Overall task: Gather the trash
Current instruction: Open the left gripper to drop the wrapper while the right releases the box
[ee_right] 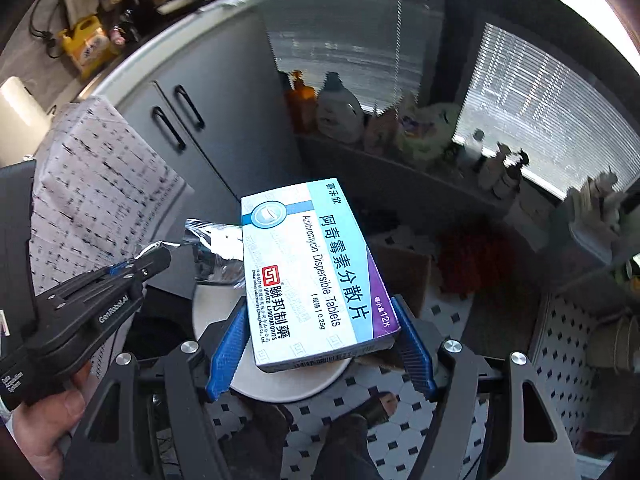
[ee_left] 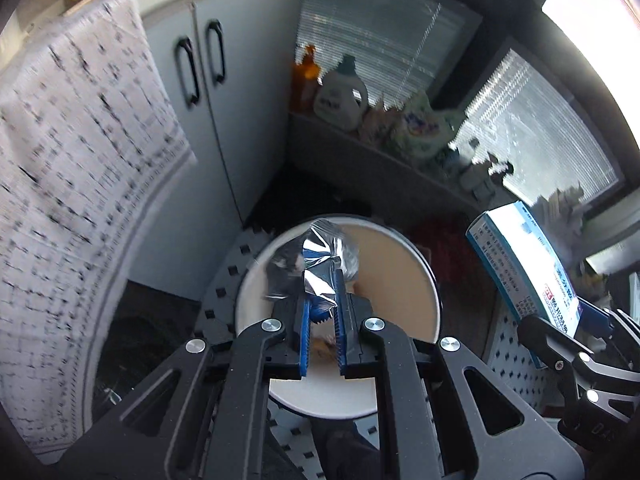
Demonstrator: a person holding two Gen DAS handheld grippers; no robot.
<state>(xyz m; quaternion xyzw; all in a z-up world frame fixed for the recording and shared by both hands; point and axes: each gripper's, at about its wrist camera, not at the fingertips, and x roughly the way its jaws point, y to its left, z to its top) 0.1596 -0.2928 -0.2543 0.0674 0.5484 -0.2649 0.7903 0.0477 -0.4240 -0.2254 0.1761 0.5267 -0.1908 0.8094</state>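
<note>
Above the round white bin (ee_left: 416,272) on the tiled floor (ee_right: 400,432), we hold both pieces of trash ready to drop. Our left gripper (ee_left: 323,316) has its fingers pinched nearly together on a crumpled silvery wrapper (ee_left: 320,252), which hangs over the bin's mouth, toward its 11 o'clock rim. Our right gripper (ee_right: 320,344) keeps its fingers wide, clamped on the two long sides of a blue-and-white medicine box (ee_right: 308,272); in the right wrist view the box covers most of the bin, so it seems to sit over the opening, though we cannot tell how squarely.

We judge this the disposal step: both items are collected and carried to the bin, neither yet released. Next we need to spread the left fingers so the wrapper falls inside the rim; foil that light may cling to a pad or drift, so lowering it further first would help. Then the right fingers should open with the box centred, since it is long enough to catch on the edge.

At 10 o'clock a patterned cloth (ee_left: 80,152) hangs from the table's edge, clear of the drop.
</note>
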